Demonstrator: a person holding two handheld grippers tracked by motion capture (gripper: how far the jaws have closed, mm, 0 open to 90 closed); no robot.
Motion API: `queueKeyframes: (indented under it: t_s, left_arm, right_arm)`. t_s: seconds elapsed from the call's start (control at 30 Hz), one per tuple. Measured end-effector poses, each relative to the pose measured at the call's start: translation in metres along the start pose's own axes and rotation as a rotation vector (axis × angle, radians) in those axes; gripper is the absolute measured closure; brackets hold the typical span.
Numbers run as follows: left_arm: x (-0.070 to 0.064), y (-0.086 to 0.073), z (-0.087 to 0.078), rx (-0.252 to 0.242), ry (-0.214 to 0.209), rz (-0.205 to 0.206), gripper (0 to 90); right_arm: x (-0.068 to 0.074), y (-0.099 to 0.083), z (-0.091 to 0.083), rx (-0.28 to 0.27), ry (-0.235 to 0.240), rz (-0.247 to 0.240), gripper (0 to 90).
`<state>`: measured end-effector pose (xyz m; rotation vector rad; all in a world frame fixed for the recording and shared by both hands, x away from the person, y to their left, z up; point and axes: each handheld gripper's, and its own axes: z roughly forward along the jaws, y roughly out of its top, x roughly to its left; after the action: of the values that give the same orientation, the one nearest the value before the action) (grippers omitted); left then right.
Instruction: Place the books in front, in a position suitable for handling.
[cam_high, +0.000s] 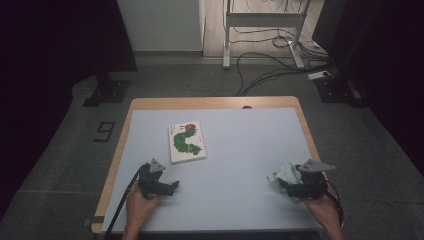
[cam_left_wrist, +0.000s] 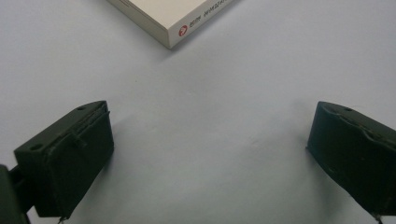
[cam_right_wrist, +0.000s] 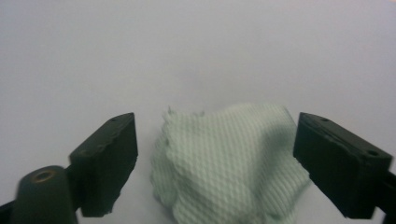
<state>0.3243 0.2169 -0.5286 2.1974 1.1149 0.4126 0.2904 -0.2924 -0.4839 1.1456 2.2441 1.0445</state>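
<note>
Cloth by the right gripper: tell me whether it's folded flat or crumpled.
Crumpled. The pale green cloth bunches in uneven humps with a ragged edge, lying between the open right gripper fingers.

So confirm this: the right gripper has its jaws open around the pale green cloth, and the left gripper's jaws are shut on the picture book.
Not quite. The left gripper has its jaws open over bare table, apart from the picture book, as the left gripper view shows. The right gripper does have its jaws open around the pale green cloth.

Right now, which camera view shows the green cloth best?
The right gripper view: the cloth lies close between the open jaws, its weave clear. In the high view it is small, beside the right gripper.
</note>
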Motion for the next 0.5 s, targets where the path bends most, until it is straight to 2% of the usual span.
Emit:
queueKeyframes:
  t_s: [0.1,0.27,0.5]
  left_arm:
    - [0.0,0.0,0.0,0.0,0.0,0.0,0.0]
    - [0.0,0.0,0.0,0.0,-0.001,0.0,0.0]
    - [0.0,0.001,0.0,0.0,-0.007,0.004,0.0]
  right_arm:
    - [0.006,0.01,0.007,0.001,-0.001,-0.023,11.4]
    - [0.014,0.021,0.015,0.0,0.003,-0.049,0.7]
    - [0.02,0.031,0.033,-0.005,0.04,-0.056,0.0]
